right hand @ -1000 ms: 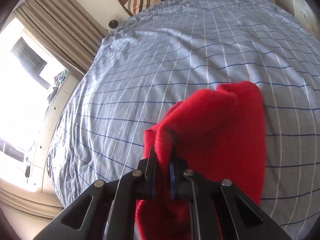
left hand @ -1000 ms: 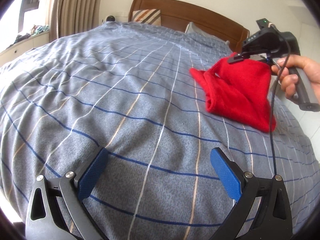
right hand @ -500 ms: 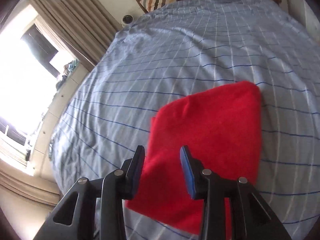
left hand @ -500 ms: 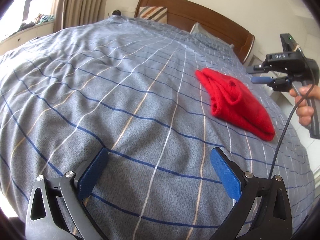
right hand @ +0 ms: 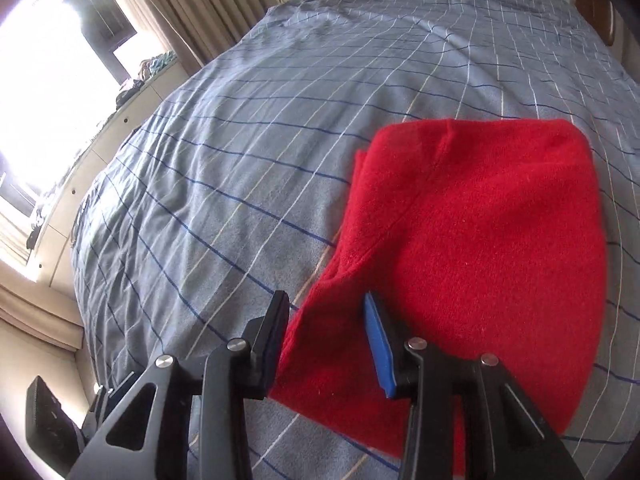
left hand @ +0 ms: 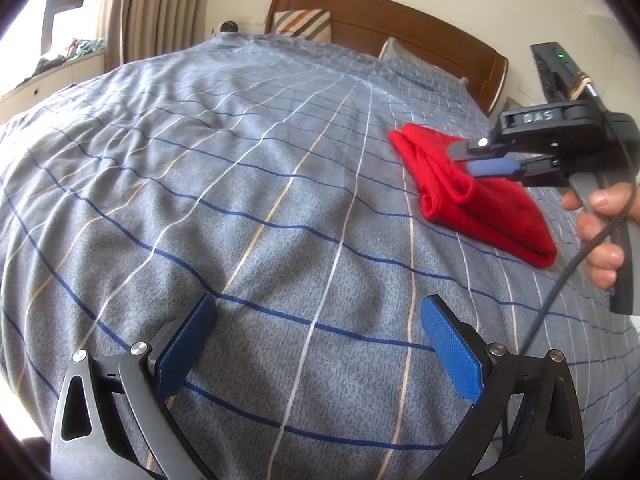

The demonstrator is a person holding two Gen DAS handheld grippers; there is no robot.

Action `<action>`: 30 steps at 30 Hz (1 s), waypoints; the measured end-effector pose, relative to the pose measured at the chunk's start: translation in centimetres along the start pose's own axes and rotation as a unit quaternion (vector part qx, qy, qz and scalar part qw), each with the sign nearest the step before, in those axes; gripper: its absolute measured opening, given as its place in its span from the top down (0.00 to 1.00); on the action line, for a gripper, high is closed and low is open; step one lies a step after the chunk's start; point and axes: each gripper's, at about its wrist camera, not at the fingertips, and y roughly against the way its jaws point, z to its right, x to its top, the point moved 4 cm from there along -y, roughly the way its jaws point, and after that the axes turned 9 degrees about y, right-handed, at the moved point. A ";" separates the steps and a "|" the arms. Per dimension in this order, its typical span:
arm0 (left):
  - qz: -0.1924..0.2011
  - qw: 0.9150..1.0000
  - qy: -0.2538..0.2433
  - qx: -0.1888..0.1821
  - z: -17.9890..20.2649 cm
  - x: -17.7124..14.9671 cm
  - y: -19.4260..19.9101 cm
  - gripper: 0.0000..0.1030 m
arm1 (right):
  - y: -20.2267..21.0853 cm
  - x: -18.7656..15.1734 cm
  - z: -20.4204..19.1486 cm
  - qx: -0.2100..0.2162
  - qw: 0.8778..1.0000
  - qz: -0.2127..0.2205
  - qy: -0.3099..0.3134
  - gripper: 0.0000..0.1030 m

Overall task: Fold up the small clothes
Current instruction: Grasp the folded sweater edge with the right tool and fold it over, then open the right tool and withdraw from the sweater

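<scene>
A folded red garment (left hand: 472,200) (right hand: 480,232) lies flat on the grey checked bedspread (left hand: 240,160), towards the right side of the bed. My right gripper (left hand: 459,159) (right hand: 326,298) hovers just over the garment's left edge. Its jaws are opening, and the blue pads (right hand: 378,340) stand apart without pressing the cloth. A hand (left hand: 600,236) holds its handle. My left gripper (left hand: 318,302) is open wide over bare bedspread near the front, well left of the garment, with nothing between its fingers.
A wooden headboard (left hand: 400,16) and a striped pillow (left hand: 306,24) stand at the far end of the bed. Curtains (left hand: 160,0) and a window ledge with clutter (left hand: 60,64) lie to the left. A black cable (left hand: 560,280) hangs from the right gripper.
The right gripper let go of the red garment, which dropped from a lifted bunch into a flat folded shape on the bed. That gripper then moved down and back over the garment's edge. The left gripper stayed put.
</scene>
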 end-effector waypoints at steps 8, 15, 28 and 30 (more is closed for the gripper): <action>-0.003 1.000 0.023 -0.015 -0.6 0.4 0.1 0.01 | 8.7 -4.3 5.5 0.020 0.997 0.051 -0.051 0.58; 0.000 1.000 -0.008 0.009 0.1 -0.3 -0.2 0.01 | 4.6 -11.1 7.1 0.030 0.995 0.002 -0.100 0.58; 0.009 0.997 -0.048 0.052 0.8 -1.1 -0.8 0.00 | 13.1 -19.6 2.5 -0.122 0.987 0.100 -0.028 0.28; 0.011 0.997 -0.054 0.058 0.9 -1.3 -0.9 0.00 | 14.6 -21.5 2.1 -0.168 0.978 0.124 -0.015 0.25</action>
